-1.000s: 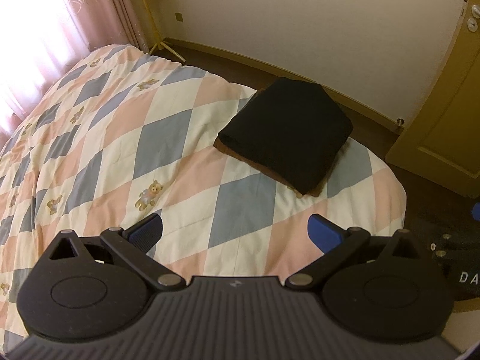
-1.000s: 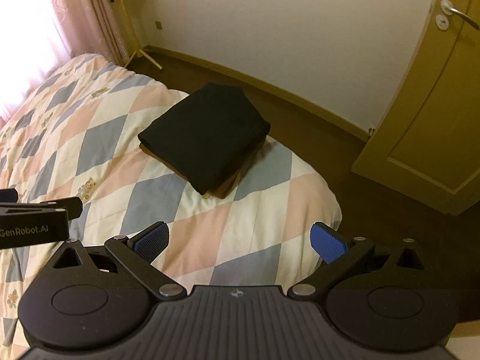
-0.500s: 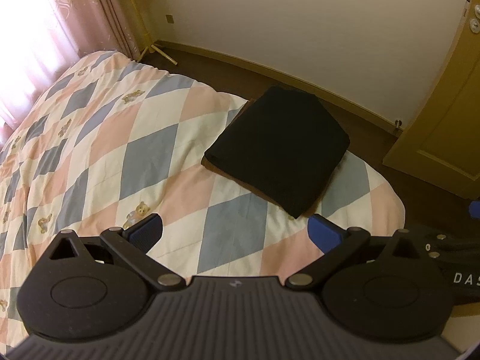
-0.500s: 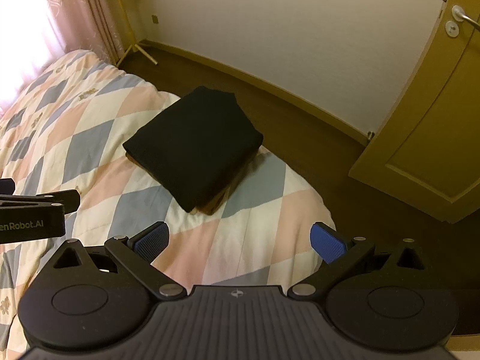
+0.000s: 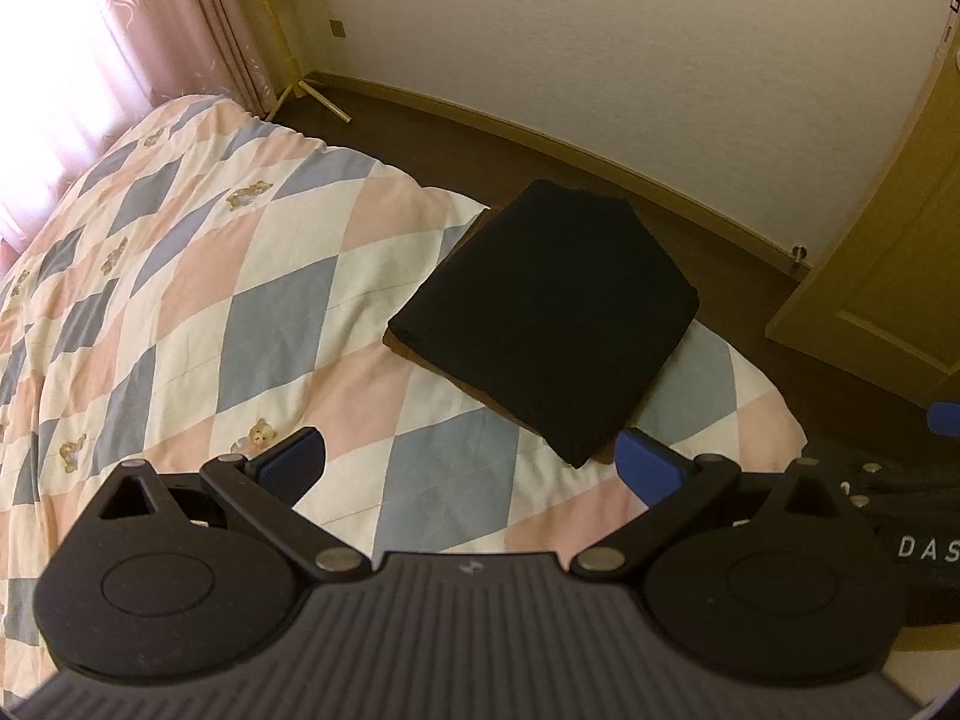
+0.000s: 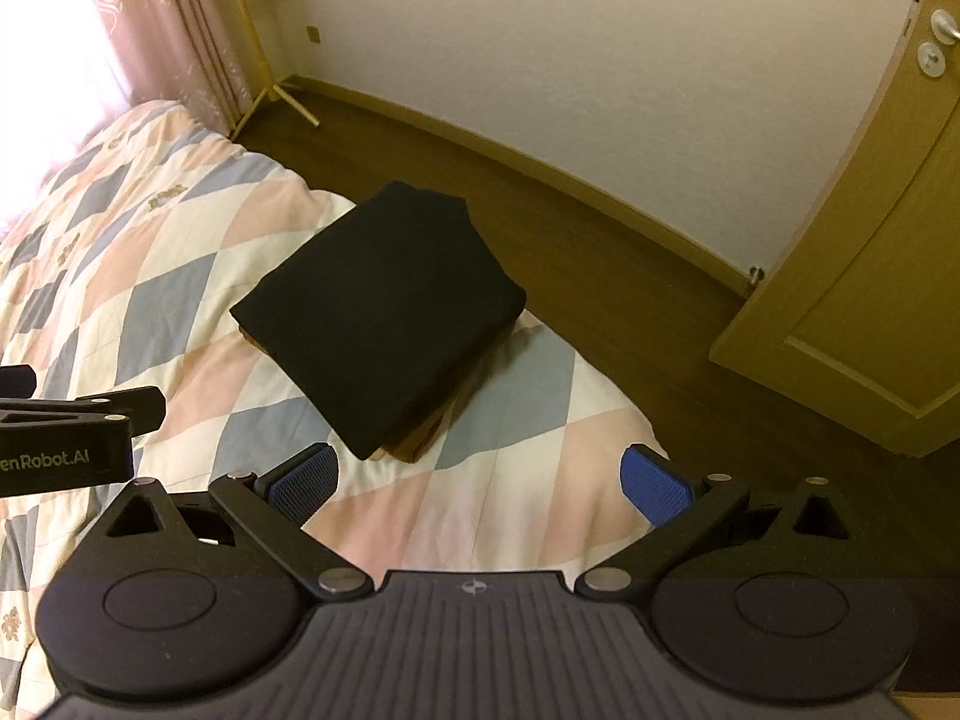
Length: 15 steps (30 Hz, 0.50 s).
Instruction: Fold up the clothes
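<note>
A folded black garment (image 5: 552, 312) lies on top of a folded brown one (image 6: 414, 441) near the foot corner of the bed. It also shows in the right wrist view (image 6: 384, 312). My left gripper (image 5: 474, 468) is open and empty, held above the quilt just short of the stack. My right gripper (image 6: 480, 480) is open and empty, also above the quilt near the stack's front corner. The left gripper's body (image 6: 72, 432) shows at the left edge of the right wrist view.
The bed carries a diamond-patterned quilt (image 5: 198, 300) in pink, blue and white with teddy bears. Dark floor (image 6: 600, 228) lies beyond the bed's edge. A wooden door (image 6: 870, 276) stands at the right, a pink curtain (image 5: 120, 30) and a yellow stand (image 5: 294, 72) at the left.
Both grippers have drawn back and risen a little, so the folded stack sits slightly farther away in both views. Both jaws stay open.
</note>
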{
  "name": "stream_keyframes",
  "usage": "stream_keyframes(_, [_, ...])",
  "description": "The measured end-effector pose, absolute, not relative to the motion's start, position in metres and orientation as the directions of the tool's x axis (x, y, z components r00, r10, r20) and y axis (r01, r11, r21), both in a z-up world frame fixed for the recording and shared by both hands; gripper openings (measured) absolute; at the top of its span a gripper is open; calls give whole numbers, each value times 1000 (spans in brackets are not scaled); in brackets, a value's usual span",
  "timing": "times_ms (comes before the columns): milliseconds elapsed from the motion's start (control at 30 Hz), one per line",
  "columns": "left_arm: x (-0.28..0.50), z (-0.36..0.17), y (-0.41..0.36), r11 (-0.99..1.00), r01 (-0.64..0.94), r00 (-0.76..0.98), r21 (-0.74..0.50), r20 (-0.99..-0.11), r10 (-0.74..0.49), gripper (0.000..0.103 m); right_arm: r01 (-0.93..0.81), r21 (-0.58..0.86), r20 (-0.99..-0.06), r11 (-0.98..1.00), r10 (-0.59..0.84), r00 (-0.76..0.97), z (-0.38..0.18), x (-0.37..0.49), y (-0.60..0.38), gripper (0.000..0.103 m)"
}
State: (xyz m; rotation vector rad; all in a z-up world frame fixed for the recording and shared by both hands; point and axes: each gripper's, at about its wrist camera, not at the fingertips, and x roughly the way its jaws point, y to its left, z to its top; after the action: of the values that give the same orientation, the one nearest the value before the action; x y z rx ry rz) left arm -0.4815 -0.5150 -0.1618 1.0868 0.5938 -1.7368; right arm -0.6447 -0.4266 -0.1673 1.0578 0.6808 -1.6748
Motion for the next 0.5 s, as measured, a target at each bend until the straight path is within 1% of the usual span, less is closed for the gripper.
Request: stream_keyframes(500, [-507, -172, -524, -424, 902, -136, 79, -881, -454, 102, 941, 69, -891, -332, -445, -92, -177, -671, -438, 103])
